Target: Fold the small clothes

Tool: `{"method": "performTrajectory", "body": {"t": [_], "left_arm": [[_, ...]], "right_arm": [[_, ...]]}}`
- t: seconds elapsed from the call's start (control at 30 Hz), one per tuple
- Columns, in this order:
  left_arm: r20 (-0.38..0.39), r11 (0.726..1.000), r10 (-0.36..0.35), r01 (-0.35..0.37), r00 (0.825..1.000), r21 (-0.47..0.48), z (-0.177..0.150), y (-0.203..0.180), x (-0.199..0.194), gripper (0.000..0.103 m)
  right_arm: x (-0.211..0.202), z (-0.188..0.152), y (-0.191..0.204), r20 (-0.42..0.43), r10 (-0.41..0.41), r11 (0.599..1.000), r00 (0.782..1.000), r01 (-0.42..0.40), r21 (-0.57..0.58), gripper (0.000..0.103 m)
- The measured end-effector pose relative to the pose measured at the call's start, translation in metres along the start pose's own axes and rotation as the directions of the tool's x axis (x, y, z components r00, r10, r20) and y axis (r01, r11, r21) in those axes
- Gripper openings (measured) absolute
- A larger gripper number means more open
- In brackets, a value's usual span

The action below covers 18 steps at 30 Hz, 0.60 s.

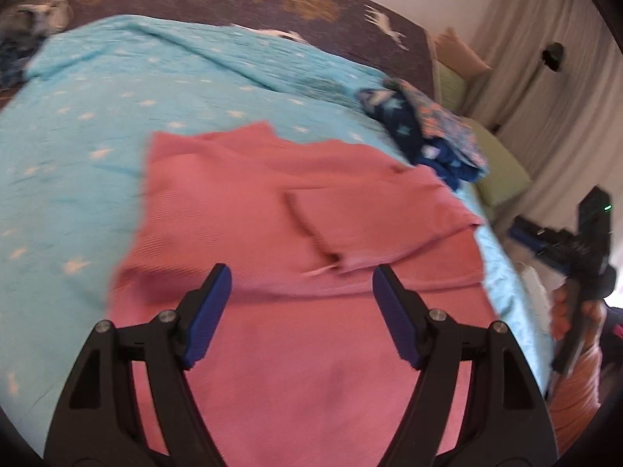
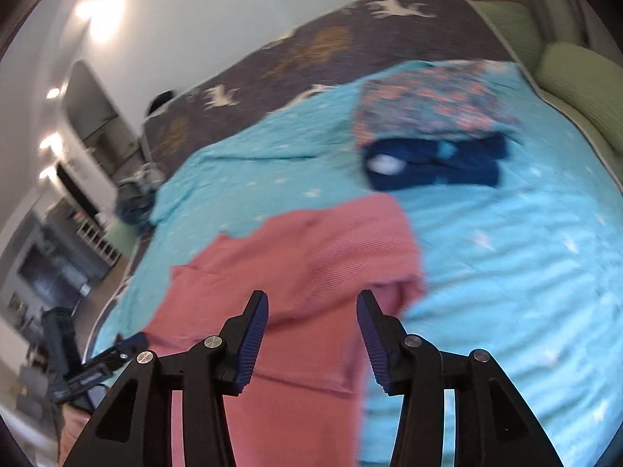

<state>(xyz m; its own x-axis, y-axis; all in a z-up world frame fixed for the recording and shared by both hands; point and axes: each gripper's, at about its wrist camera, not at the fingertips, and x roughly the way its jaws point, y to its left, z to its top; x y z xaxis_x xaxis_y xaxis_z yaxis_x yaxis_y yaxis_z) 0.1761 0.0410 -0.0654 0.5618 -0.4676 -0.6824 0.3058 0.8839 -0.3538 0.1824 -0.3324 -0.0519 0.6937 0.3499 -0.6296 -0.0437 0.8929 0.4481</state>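
Garment, pink ribbed knit (image 1: 272, 210), lay spread on turquoise star blanket (image 1: 97, 109) on bed, one sleeve folded inward across body. Left gripper (image 1: 301, 276) hovered over it, jaws wide, empty. Right gripper (image 2: 312, 303) stood partly open, empty, over garment's edge. Risks: loose sleeve fold could slip open if hem got dragged; pinch could catch blanket beneath. Folded pile, floral and navy (image 2: 432, 132), sat near; sweep could topple it.

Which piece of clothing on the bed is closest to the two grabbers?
The pink garment, spread flat right under both open grippers. The dark blue starred piece and the floral one lie folded farther back.
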Motion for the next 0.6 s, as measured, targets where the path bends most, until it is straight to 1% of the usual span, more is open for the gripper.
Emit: {"method": "performTrajectory", "body": {"t": [0.03,0.07,0.13,0.17,0.23,0.27,0.3,0.33,0.37,0.4,0.43,0.47,0.53,0.6], "left_arm": [[-0.024,1.0,-0.02,0.02,1.0,0.016,0.004,-0.005,0.01,0.075],[-0.057,0.999,-0.029,0.031,0.998,0.021,0.009,-0.01,0.022,0.075],[-0.117,0.999,-0.045,0.044,0.992,-0.005,0.015,-0.012,0.046,0.075],[-0.147,0.997,-0.067,0.063,0.987,-0.033,0.018,-0.012,0.061,0.073],[-0.16,0.996,-0.085,0.08,0.983,-0.037,0.021,-0.014,0.075,0.032],[-0.184,0.997,-0.078,0.074,0.98,-0.026,0.025,-0.019,0.084,0.007],[-0.189,0.997,-0.079,0.073,0.979,-0.038,0.027,-0.021,0.084,0.006],[-0.164,0.995,-0.097,0.09,0.982,-0.052,0.031,-0.025,0.078,0.006],[-0.118,0.989,-0.143,0.137,0.983,-0.056,0.038,-0.03,0.064,0.006],[-0.066,0.984,-0.173,0.17,0.983,-0.05,0.045,-0.035,0.046,0.006],[-0.012,0.98,-0.197,0.196,0.98,-0.035,0.053,-0.039,0.027,0.006],[0.058,0.978,-0.21,0.21,0.976,0.0,0.062,-0.045,0.002,0.006],[0.126,0.981,-0.192,0.187,0.973,0.049,0.07,-0.047,-0.027,0.006],[0.167,0.986,-0.154,0.142,0.974,0.084,0.07,-0.043,-0.047,0.006]], "right_arm": [[-0.004,-0.005,-0.013,-0.005,-0.013,0.999,1.0,0.013,0.03,0.048],[-0.014,-0.012,-0.025,-0.009,-0.008,0.999,1.0,0.008,0.046,0.048],[-0.015,-0.018,-0.037,-0.014,-0.02,0.997,1.0,0.021,0.072,0.049],[-0.014,-0.02,-0.04,-0.02,-0.033,0.997,0.999,0.034,0.074,0.05],[-0.013,-0.027,-0.041,-0.028,-0.049,0.996,0.998,0.051,0.067,0.052],[-0.013,-0.028,-0.044,-0.033,-0.049,0.997,0.998,0.051,0.064,0.054],[-0.009,-0.029,-0.044,-0.042,-0.049,0.997,0.998,0.051,0.063,0.054],[-0.006,-0.028,-0.045,-0.047,-0.049,0.997,0.998,0.052,0.063,0.055],[-0.003,-0.029,-0.046,-0.052,-0.051,0.997,0.997,0.054,0.063,0.055],[0.001,-0.028,-0.048,-0.057,-0.055,0.997,0.997,0.058,0.057,0.056],[0.008,-0.026,-0.047,-0.059,-0.071,0.996,0.996,0.074,0.043,0.057],[0.016,-0.025,-0.047,-0.062,-0.089,0.995,0.994,0.092,0.037,0.06],[0.032,-0.021,-0.048,-0.081,-0.162,0.985,0.983,0.166,0.04,0.061],[0.051,-0.015,-0.047,-0.102,-0.215,0.975,0.971,0.22,0.04,0.061]]}}
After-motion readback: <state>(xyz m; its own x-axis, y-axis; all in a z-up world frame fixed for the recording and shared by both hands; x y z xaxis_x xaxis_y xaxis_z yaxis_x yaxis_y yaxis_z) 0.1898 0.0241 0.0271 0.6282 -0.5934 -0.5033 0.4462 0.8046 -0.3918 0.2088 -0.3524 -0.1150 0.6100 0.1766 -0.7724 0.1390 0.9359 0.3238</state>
